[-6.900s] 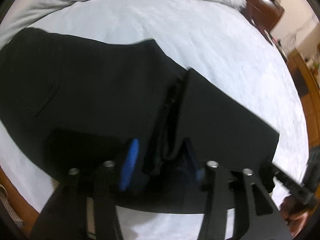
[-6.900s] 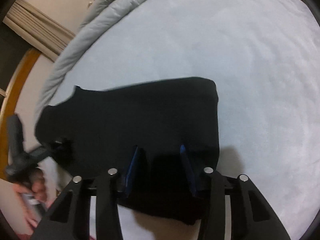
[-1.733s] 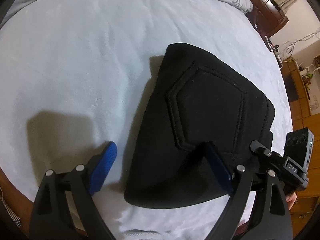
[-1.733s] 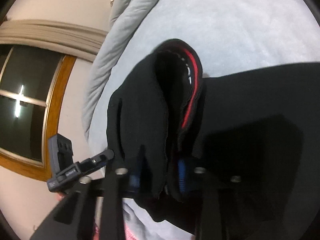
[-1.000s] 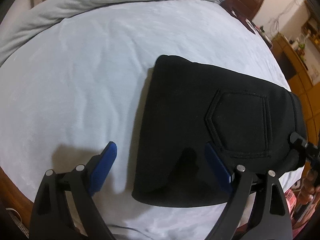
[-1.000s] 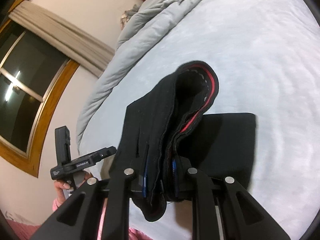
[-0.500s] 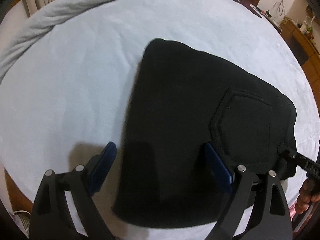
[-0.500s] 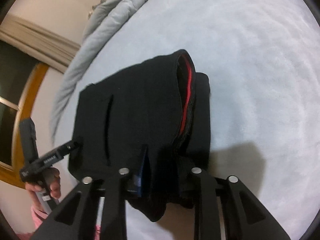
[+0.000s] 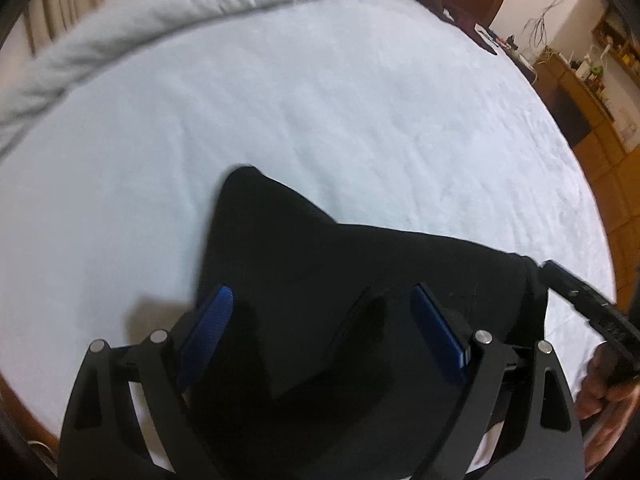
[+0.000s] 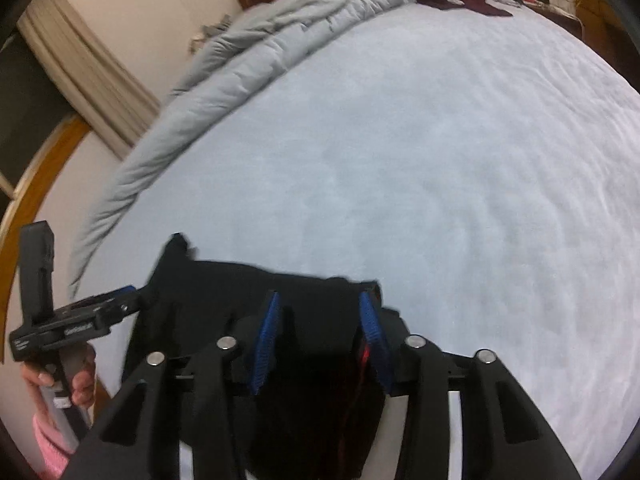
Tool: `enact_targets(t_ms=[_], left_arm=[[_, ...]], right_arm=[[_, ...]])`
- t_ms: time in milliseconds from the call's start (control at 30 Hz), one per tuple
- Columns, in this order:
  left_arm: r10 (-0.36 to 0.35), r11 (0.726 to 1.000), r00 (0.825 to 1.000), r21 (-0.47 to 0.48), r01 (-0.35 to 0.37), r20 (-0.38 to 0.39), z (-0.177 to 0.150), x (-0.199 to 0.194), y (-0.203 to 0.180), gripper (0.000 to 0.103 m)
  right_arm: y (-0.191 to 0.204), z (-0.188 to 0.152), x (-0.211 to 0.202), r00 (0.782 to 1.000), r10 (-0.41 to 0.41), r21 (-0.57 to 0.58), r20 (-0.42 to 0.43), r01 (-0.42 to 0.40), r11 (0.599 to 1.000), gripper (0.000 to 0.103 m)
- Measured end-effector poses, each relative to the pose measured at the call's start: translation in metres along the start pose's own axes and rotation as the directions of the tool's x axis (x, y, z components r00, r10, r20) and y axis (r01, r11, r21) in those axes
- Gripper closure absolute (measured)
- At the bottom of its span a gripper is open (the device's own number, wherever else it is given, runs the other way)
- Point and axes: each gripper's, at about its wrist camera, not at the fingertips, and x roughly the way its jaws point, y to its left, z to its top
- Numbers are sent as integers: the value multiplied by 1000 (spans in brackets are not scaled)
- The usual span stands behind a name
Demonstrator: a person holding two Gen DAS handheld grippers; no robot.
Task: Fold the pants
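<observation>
Pants (image 9: 360, 280) on bed (image 9: 320, 100); left tool (image 9: 320, 320) wide, right tool (image 10: 320, 320) spread; lettering unreadable; red trim right-view only.

Pale bed sheet (image 10: 440, 160), grey duvet (image 10: 248, 60), beige curtain (image 10: 80, 64), wooden cabinets (image 9: 592, 92).

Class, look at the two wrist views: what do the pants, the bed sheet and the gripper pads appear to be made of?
Pants: soft matte black fabric, probably a thick knit; it drapes and shows no shine.
Bed sheet: pale fuzzy cloth, perhaps fleece, with fine ripples.
Gripper pads: blue, ribbed, likely rubber or textured plastic.
</observation>
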Motion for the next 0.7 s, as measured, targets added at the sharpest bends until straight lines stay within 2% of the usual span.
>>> enact_targets(t_ms=[67, 167, 267, 433, 567, 700], left_arm=[[13, 1000, 1000, -13, -13, -22, -3, 16, 2, 13], [42, 997, 999, 63, -40, -33, -11, 31, -3, 13], [63, 994, 998, 88, -62, -16, -12, 34, -7, 11], [50, 996, 998, 71, -48, -31, -10, 29, -5, 9], [-8, 1000, 999, 19, 9, -47, -14, 14, 5, 9], [-58, 998, 996, -27, 57, -65, -22, 2, 13, 9]], right_arm=[[1, -3, 13, 999, -34, -23, -15, 33, 999, 66], [-12, -11, 32, 998, -33, 24, -55, 34, 999, 64], [-22, -17, 41, 998, -31, 46, -56, 33, 998, 55], [-29, -17, 30, 998, 56, 109, -30, -53, 993, 55], [-23, -17, 4, 991, 133, 107, -29, -129, 986, 55], [-21, -40, -28, 974, 217, 117, -68, -208, 971, 55]])
